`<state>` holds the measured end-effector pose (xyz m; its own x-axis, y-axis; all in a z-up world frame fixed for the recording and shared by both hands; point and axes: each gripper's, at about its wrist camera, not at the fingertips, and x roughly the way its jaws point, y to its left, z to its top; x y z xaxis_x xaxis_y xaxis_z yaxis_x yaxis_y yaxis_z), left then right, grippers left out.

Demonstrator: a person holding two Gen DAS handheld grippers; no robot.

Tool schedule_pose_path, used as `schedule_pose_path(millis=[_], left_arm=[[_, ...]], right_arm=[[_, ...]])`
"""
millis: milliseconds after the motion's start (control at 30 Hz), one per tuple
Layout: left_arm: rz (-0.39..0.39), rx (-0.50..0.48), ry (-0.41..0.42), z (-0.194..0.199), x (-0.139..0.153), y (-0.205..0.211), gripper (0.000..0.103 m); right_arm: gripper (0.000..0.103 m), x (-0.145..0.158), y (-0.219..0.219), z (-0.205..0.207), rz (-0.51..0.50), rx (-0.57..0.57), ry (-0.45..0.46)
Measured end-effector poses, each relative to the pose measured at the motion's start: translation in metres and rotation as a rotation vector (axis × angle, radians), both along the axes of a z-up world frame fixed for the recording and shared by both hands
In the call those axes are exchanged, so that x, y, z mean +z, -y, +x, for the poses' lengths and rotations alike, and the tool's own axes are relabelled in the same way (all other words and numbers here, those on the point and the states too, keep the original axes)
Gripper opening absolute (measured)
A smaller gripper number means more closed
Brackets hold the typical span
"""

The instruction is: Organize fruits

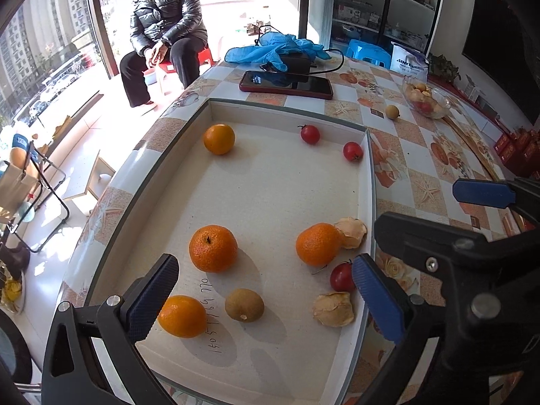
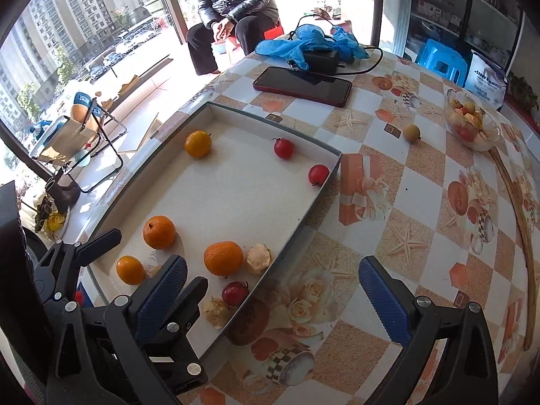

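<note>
Both claws are spread wide and gripping nothing. The left gripper (image 1: 263, 290) hovers over the near end of the shallow white cardboard tray (image 1: 366, 182), its blue ribbed pads well apart with fruit lying loose on the tray floor between them. The right gripper (image 2: 273, 290) hangs over the tray's right rim, one pad over the tray and the other over the patterned orange-and-white checked tablecloth (image 2: 405, 202).

Inside the tray: four round orange mandarins. One (image 1: 219, 139) sits alone at the far left, one (image 1: 213, 248) in the middle, one (image 1: 182, 316) just beside the left gripper's left pad, and one (image 1: 318, 244) touches a dried beige husk (image 1: 351, 232). A brown-green kiwi-like fruit (image 1: 244, 304) sits near the front (can't tell exactly what it is). There are three small red cherry tomatoes: two (image 1: 310, 134) (image 1: 352, 151) at the far end, and one (image 1: 342, 277) right by the left gripper's right pad, near a second beige husk (image 1: 333, 309).

Out on the table a small yellowish round fruit (image 2: 411, 133) lies alone, near a clear glass bowl of mixed fruit (image 2: 472, 125). Further back are a dark phone in a red case (image 2: 302, 85), a black charger (image 2: 320, 59) and crumpled blue gloves (image 2: 303, 44). A person in a shiny black jacket (image 1: 167, 10) sits by the window.
</note>
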<state>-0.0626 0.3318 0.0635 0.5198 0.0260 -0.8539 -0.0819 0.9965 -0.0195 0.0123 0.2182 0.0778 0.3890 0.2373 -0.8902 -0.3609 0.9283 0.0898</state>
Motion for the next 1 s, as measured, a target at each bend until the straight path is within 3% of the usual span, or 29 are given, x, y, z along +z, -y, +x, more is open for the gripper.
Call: schedule_pose_path(millis=[300,1000], left_arm=[[0.082,0.002,-0.055,-0.014,-0.006,0.013,0.103],[0.113,0.004,-0.064,-0.021,-0.008,0.017,0.103]], right_arm=[[0.102,-0.014,0.008,-0.013,-0.068,0.007,-0.042],[0.102,-0.02,0.001,-0.021,-0.11,0.036,-0.049]])
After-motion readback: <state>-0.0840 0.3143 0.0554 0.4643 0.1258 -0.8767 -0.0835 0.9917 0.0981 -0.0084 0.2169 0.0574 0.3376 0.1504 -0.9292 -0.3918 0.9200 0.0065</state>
